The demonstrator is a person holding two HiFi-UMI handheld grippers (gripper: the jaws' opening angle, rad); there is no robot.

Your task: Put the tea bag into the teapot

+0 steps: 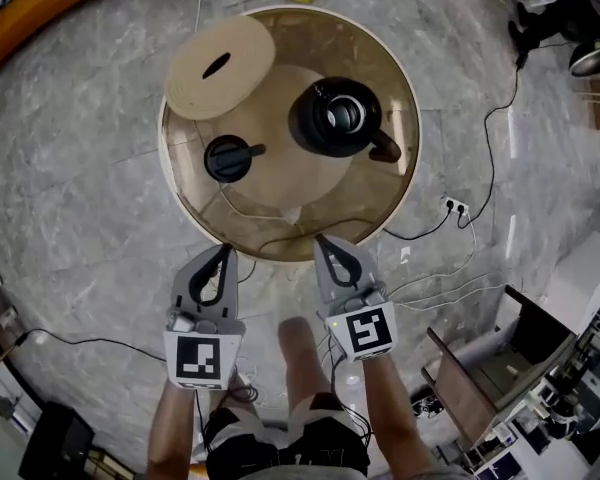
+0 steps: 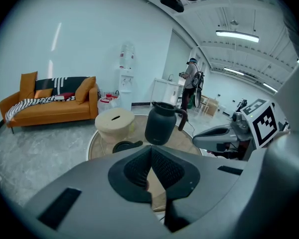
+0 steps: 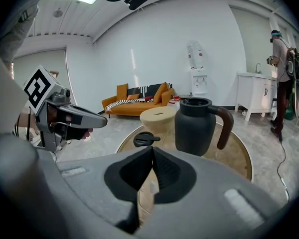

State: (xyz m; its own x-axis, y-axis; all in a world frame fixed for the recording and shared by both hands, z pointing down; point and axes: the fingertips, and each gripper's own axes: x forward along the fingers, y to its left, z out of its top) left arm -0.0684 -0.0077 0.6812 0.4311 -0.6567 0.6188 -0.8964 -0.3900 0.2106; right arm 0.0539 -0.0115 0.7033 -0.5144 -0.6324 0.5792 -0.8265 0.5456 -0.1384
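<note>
At the table rim [image 1: 265,257]: left gripper [image 1: 223,251], right gripper [image 1: 322,240].

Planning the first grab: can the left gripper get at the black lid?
Probably yes. The lid lies ahead of the left gripper, apart from the teapot; nothing stands between, though its jaws are shut.

I see the black teapot [image 1: 340,118] upright at the table's [image 1: 372,200] 3 o'clock, mouth open, brown handle toward 4 o'clock; its lid [image 1: 227,158] lies at 9 o'clock.
</note>
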